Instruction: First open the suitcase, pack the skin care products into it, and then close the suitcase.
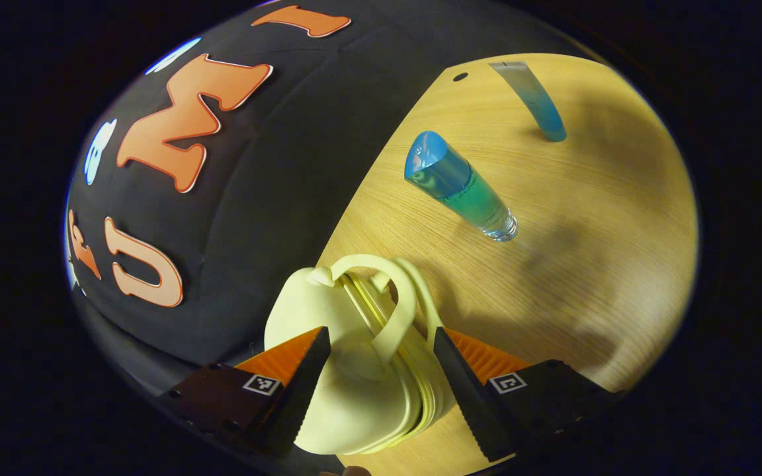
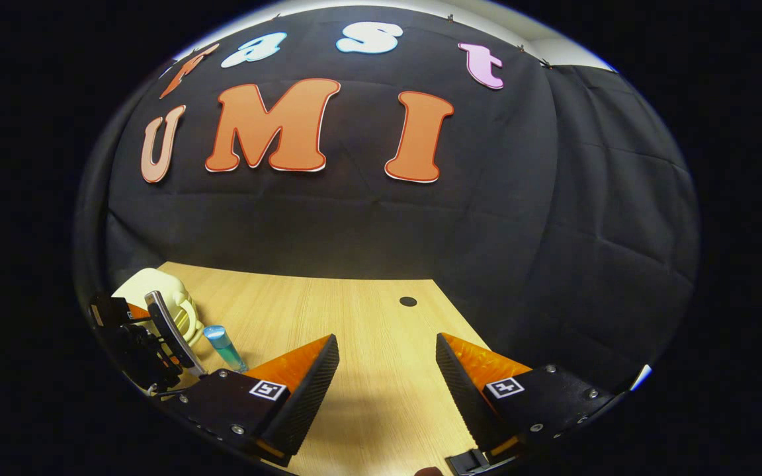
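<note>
A small pale-yellow suitcase [image 1: 354, 370] stands zipped on the wooden table [image 1: 586, 264], handle up, right in front of me. My left gripper [image 1: 381, 334] is open, one finger on each side of the case; I cannot tell whether they touch it. Beyond it lie a blue-green clear bottle [image 1: 460, 188] and a blue tube [image 1: 533, 99]. In the right gripper view, my right gripper [image 2: 386, 357] hangs open over bare table with nothing between its fingers. Far to its left are the suitcase [image 2: 149, 291], the bottle [image 2: 224, 347] and the left gripper [image 2: 136, 337].
The table [image 2: 354, 311] ends against the black cloth wall [image 2: 487, 231] at the back and on the right. A small dark hole [image 2: 408, 301] sits near the table's back edge, also seen as a hole [image 1: 460, 77] beside the tube.
</note>
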### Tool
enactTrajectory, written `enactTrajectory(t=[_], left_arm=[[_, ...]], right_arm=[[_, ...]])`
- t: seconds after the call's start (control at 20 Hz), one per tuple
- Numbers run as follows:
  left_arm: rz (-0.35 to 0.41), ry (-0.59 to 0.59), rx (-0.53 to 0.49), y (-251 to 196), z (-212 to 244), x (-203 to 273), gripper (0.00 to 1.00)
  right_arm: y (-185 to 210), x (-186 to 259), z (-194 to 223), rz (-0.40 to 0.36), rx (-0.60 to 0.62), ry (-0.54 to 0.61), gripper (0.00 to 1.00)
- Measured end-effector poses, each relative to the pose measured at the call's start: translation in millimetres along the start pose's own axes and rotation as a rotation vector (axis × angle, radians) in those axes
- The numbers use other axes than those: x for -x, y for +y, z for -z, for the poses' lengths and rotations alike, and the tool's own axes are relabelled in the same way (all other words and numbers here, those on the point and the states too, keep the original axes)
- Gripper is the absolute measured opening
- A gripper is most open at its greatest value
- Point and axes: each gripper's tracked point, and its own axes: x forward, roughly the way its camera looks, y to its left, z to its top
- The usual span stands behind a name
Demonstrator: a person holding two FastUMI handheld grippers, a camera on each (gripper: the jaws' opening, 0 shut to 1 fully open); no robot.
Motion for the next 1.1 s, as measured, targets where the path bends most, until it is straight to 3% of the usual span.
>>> enactTrajectory(t=[0.2, 0.55, 0.65, 0.7, 0.9, 1.05, 1.1], left_arm=[[-0.020, 0.004, -0.032, 9, -3, -7, 0.98], [0.009, 0.024, -0.055, 6, -6, -18, 0.94], [0.018, 0.034, -0.061, 3, -7, -21, 0.71], [0.037, 0.043, -0.066, -2, -6, -23, 0.71], [0.064, 0.061, -0.115, -14, -8, -31, 0.27], [0.073, 0.044, -0.139, -10, -19, -24, 0.11], [0.083, 0.043, -0.131, -13, -17, -27, 0.10]], right_arm=[[-3, -5, 1, 0.004, -0.007, 0.013, 0.94], [-5, -14, 1, 0.004, -0.019, 0.025, 0.94], [-6, -14, 0, 0.008, -0.016, 0.023, 0.94], [-7, -13, 0, 0.010, -0.013, 0.023, 0.94], [-10, -13, 3, 0.007, -0.012, 0.034, 0.94], [-8, -13, 5, 0.000, -0.021, 0.042, 0.94], [-7, -14, 5, -0.001, -0.016, 0.039, 0.94]])
